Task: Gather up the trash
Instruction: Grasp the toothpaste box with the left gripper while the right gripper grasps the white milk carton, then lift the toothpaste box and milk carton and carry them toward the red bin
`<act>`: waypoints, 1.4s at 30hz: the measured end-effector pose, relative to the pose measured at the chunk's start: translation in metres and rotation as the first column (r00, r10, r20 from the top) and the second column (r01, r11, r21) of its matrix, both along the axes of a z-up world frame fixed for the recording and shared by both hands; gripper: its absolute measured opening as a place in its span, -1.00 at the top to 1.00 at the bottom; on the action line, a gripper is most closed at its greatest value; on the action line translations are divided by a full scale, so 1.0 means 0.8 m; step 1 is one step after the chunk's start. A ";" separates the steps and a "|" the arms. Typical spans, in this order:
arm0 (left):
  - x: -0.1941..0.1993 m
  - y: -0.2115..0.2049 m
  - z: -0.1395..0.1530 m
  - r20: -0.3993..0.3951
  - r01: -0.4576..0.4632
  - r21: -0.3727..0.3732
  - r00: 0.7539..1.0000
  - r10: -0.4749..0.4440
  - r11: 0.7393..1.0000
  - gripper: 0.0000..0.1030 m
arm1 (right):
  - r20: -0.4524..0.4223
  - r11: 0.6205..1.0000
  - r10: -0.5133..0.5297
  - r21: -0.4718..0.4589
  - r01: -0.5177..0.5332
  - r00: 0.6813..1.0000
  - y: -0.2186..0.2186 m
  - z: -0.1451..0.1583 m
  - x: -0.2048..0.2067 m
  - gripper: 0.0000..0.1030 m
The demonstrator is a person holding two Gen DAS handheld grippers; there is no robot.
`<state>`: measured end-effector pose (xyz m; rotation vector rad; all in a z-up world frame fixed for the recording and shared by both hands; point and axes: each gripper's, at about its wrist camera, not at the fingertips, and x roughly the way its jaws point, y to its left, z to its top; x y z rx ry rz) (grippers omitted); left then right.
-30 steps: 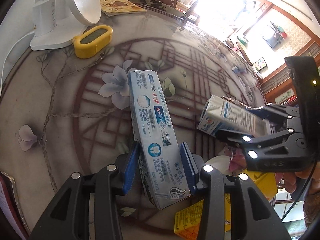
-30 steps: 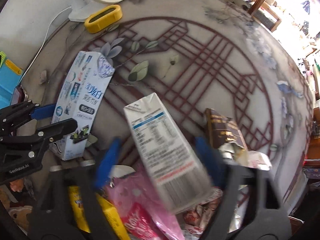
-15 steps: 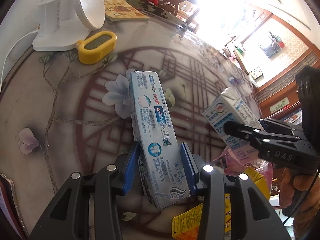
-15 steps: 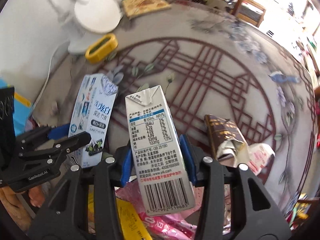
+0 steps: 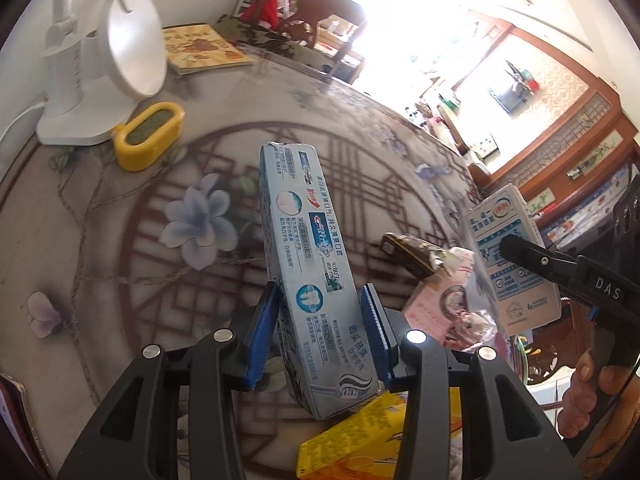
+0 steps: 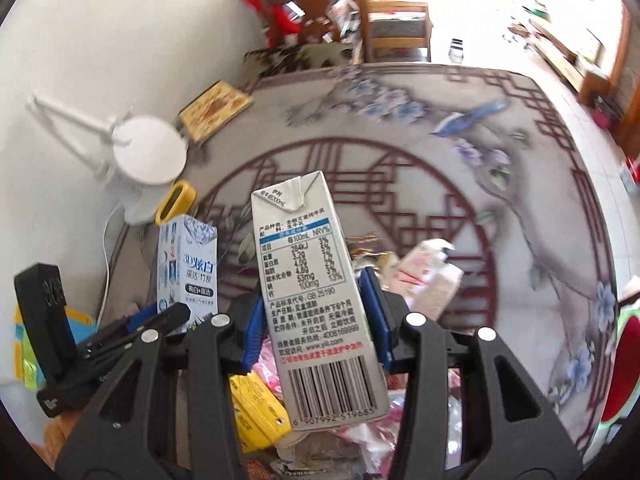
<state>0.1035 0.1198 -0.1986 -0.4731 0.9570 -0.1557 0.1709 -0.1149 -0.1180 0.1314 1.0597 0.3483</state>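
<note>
The left tool (image 5: 320,332) is clamping a toothpaste box (image 5: 308,264); the right tool (image 6: 316,316) is gripping a milk carton (image 6: 312,280), both raised above the wrapper pile (image 6: 428,276) lying on the patterned tabletop (image 5: 120,240).

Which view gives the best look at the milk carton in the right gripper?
The right wrist view: the milk carton fills the centre, nutrition panel and barcode readable, between the right gripper's jaws. The left wrist view shows it small at the right edge, partly behind a jaw.
</note>
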 end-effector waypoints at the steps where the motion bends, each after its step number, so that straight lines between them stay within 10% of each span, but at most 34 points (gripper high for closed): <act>1: 0.001 -0.004 0.004 0.009 0.009 -0.005 1.000 -0.009 1.000 0.23 | 0.002 1.000 -0.024 0.007 0.024 1.000 -0.011 0.004 -0.003 0.17; 20: 0.003 -0.096 0.049 0.110 0.214 -0.014 0.971 -0.212 0.977 0.23 | 0.001 0.961 -0.272 0.053 0.272 0.962 -0.118 0.017 -0.021 0.17; 31: 0.024 -0.055 -0.016 -0.074 0.092 0.027 0.993 -0.090 0.995 0.22 | -0.037 0.964 -0.256 0.057 0.258 0.966 -0.112 0.006 -0.026 0.17; 36: 0.032 -0.040 -0.044 -0.140 0.052 0.020 0.989 -0.049 0.998 -0.15 | -0.056 0.971 -0.228 0.057 0.232 0.972 -0.100 -0.002 -0.025 0.17; 42: 0.026 -0.030 -0.046 -0.113 0.037 -0.029 0.993 -0.040 0.999 0.76 | -0.068 0.976 -0.202 0.065 0.206 0.977 -0.088 -0.007 -0.024 0.17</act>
